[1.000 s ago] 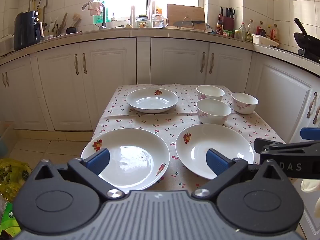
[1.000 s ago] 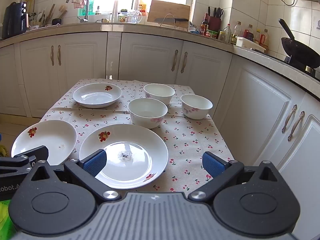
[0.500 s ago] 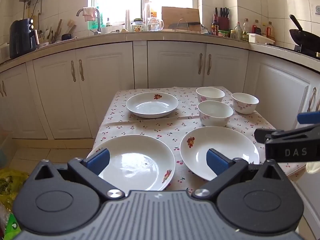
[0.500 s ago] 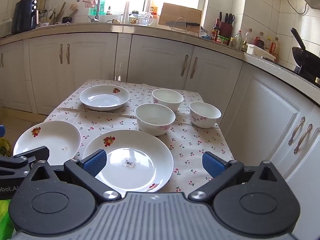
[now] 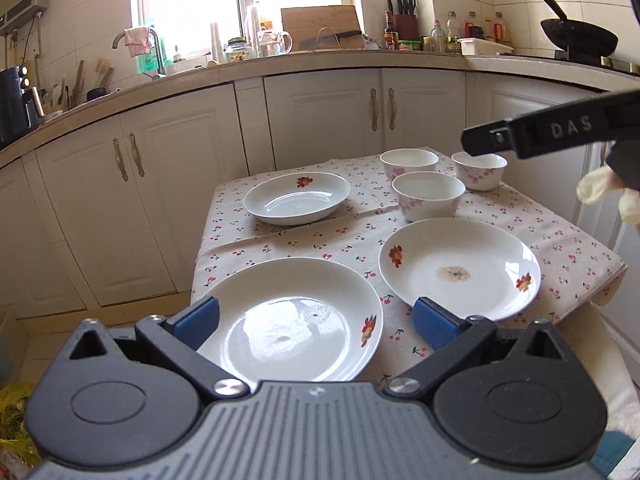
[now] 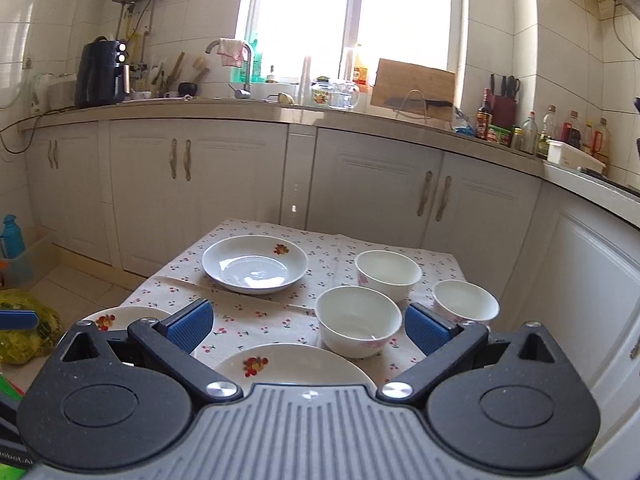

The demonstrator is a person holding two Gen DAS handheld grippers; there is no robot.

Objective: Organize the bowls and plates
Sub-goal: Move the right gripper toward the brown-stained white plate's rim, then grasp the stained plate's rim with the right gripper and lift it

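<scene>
Hovered with right gripper (image 6: pixel 306 326) fingers spread and empty, nearest bowl (image 6: pixel 358 320) just ahead between them; left gripper (image 5: pixel 316 320) likewise spread.

Home kitchen, cabinets (image 6: pixel 380 184), faucet (image 6: pixel 240 64), wok (image 5: pixel 576 38)

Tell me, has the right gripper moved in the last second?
Yes. The right gripper has risen and gone forward: in the left view it now crosses the cabinets over the bowls.
</scene>
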